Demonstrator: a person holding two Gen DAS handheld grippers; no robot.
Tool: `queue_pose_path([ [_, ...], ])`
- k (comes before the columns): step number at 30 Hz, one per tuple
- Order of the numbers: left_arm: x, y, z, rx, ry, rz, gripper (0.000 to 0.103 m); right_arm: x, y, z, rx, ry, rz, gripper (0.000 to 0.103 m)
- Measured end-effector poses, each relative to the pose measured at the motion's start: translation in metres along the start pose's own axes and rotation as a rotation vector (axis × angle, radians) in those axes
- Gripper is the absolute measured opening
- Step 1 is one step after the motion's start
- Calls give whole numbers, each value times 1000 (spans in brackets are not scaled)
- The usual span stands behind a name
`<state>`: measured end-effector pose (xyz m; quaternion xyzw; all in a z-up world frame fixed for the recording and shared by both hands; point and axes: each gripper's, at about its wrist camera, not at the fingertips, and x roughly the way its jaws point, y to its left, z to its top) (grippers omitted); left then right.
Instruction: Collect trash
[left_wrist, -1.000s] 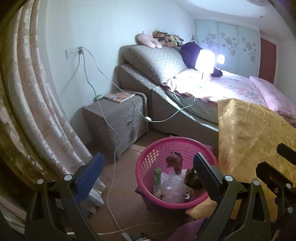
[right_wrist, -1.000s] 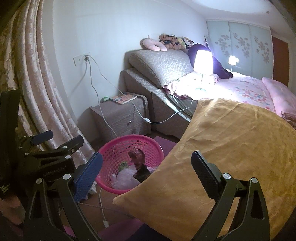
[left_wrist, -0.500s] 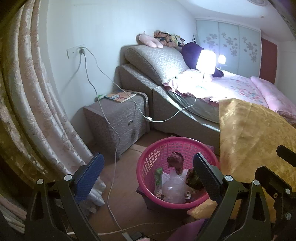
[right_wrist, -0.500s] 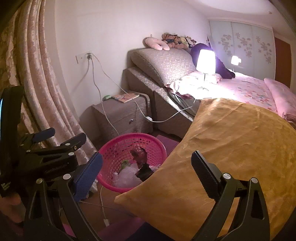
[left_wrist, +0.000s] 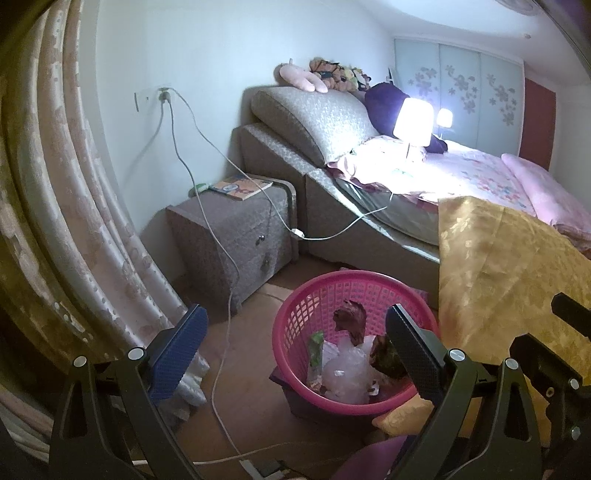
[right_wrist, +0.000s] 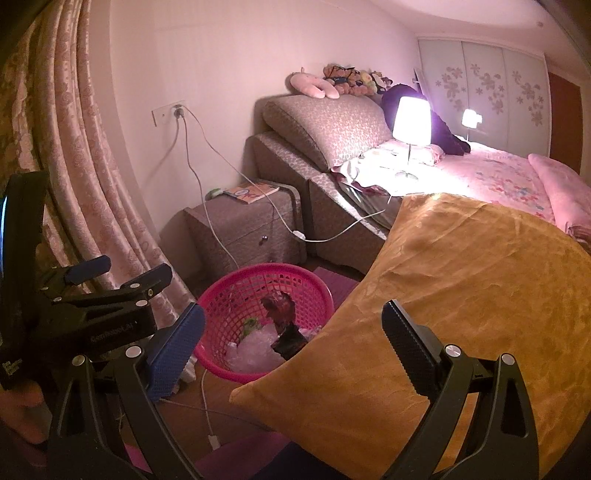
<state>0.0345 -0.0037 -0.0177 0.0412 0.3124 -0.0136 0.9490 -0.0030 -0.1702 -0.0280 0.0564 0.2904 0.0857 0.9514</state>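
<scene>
A: A bedroom, seen from two wrist cameras. Where does the trash sit?

B: In the pink basket (left_wrist: 354, 291) on the floor, between the nightstand (left_wrist: 236, 236) and the gold bedspread (right_wrist: 461, 295). It holds crumpled clear plastic (left_wrist: 347, 376), a green wrapper (left_wrist: 316, 345) standing roughly upright, and dark brown wrappers (left_wrist: 349, 319) poking upward above the rest.

A: What is hidden?

B: In the right wrist view, the bedspread's corner covers the basket's right rim. In the left wrist view, the left claw (left_wrist: 295, 350) has its right finger (left_wrist: 413, 354) in front of the basket's near right side, hiding part of a brown wrapper. The basket's bottom cannot be seen beneath the pile, and print on the wrappers is too small to read.

A: And the claws?

B: The left claw stands spread wide, nothing between its fingers, aimed toward the basket. The right claw (right_wrist: 291, 354) is likewise spread and empty, its right finger over the bedspread, its left finger beside the basket's near rim. The left tool's black frame fills the right view's left edge.

A: Anything else?

B: White cables (left_wrist: 221, 258) hang from a wall socket across the nightstand, where a book (left_wrist: 240, 188) lies flat. A lit lamp (right_wrist: 412, 122) stands on the bed.
</scene>
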Motion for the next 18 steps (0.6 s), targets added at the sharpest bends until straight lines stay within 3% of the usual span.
queue_pose_path([
  [10, -2, -4, -2, -6, -12, 5, 93, -4, -8, -3, 30, -3, -16, 93],
  [14, -1, -16, -4, -2, 0, -15, 93, -14, -26, -8, 60, -7, -50, 93],
  [18, -5, -52, -11, 8, -18, -82, 93, -30, -60, -18, 116, -11, -115, 93],
])
